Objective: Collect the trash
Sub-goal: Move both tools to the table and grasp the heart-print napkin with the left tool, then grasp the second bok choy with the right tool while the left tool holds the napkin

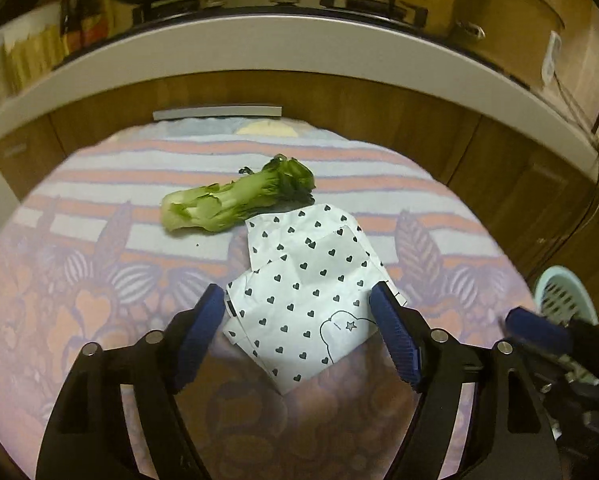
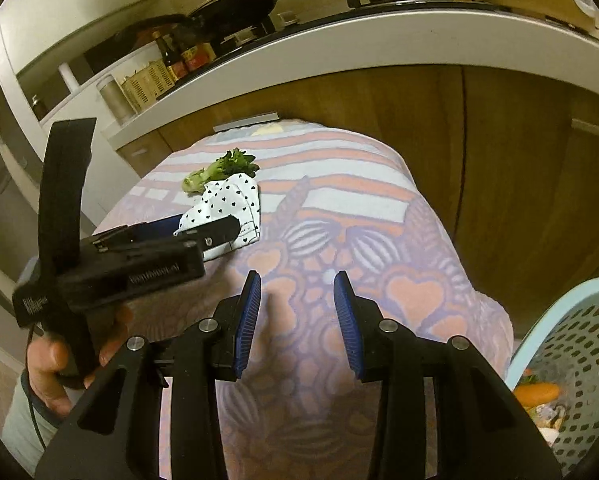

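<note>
A crumpled white paper with black hearts (image 1: 305, 292) lies on the patterned tablecloth (image 1: 79, 280). My left gripper (image 1: 299, 300) is open, with a blue pad on each side of the paper's near end, not closed on it. A green bok choy piece (image 1: 235, 200) lies just beyond the paper. In the right wrist view the paper (image 2: 227, 208) and bok choy (image 2: 219, 172) lie at far left, with the left gripper (image 2: 203, 228) over the paper. My right gripper (image 2: 297, 284) is open and empty above the cloth.
A pale blue perforated basket (image 2: 571, 344) stands at the table's right edge with a carrot (image 2: 537, 392) and other scraps inside; it also shows in the left wrist view (image 1: 563, 300). Wooden cabinets (image 1: 379, 120) and a white counter (image 1: 299, 40) with a stove lie beyond the table.
</note>
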Demonstrator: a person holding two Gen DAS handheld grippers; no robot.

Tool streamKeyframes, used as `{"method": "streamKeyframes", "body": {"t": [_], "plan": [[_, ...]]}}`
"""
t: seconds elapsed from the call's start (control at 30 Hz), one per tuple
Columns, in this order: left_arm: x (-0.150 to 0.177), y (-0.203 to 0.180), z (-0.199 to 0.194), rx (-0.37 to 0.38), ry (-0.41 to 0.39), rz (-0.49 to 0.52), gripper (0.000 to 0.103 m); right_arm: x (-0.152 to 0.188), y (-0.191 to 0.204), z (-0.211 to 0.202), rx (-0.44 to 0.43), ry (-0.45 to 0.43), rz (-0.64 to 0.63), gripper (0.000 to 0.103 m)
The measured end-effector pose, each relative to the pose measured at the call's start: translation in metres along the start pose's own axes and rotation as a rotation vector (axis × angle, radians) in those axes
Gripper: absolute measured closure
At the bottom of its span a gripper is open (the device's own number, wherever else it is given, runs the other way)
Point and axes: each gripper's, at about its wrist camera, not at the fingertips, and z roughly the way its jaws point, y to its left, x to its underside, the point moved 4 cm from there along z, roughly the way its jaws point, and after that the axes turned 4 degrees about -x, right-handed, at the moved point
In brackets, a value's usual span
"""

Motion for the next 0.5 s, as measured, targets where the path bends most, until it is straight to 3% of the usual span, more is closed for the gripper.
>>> {"method": "streamKeyframes", "body": {"t": [0.23,0.4,0.5], "plan": [[0.003,0.005,-0.007,-0.063,-0.020,-0.018,0.081,0.000,0.001,0.001,-0.001,0.005,0.007,0.068],[0.007,0.005,-0.023,0.009,-0.038,-0.061,0.097,-0.001,0.008,0.004,0.012,0.026,-0.028,0.068],[0.008,0.011,-0.039,0.032,-0.067,-0.093,0.098,-0.006,0.019,0.002,0.024,0.025,-0.082,0.068]]}}
